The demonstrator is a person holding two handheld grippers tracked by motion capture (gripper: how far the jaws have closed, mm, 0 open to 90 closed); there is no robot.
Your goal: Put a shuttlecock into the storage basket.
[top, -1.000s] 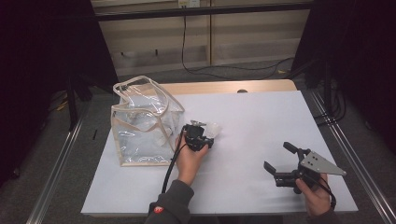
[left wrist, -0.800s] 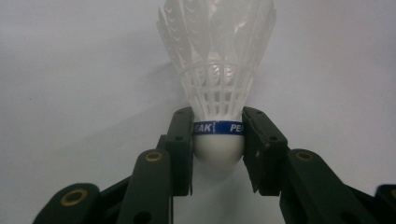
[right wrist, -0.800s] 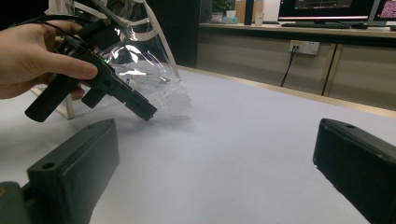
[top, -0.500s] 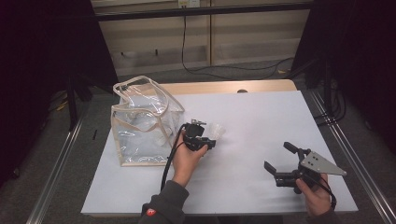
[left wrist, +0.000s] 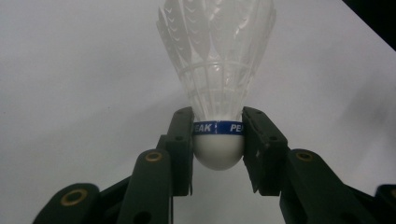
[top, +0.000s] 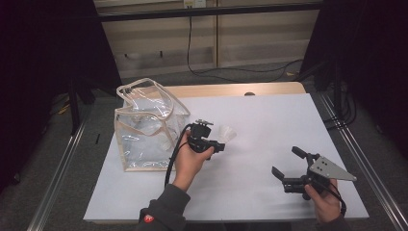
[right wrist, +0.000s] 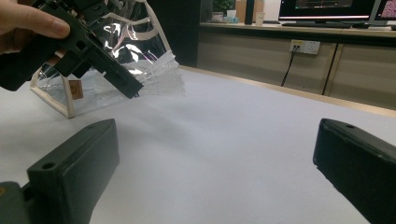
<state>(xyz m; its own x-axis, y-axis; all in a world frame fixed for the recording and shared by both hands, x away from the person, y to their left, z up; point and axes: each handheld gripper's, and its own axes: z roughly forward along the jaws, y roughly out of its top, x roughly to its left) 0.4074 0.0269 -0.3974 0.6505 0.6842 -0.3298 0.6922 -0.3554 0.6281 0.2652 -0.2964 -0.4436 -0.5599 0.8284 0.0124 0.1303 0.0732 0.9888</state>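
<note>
1. High view: the white table (top: pixel 269 120) carries a clear bag (top: pixel 144 127) standing at its left side.
2. The right tongs (top: pixel 285 162) sit low over the table near its front right, jaws spread wide with nothing between them.
3. The left tongs (left wrist: pixel 217 140) clamp the white cork base of a shuttlecock (left wrist: pixel 215 70), held above the table just right of the bag, feathers pointing away.

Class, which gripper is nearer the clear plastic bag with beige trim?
Left. The left gripper, holding a white feathered shuttlecock, is beside the bag; the right gripper sits far across the table.
</note>
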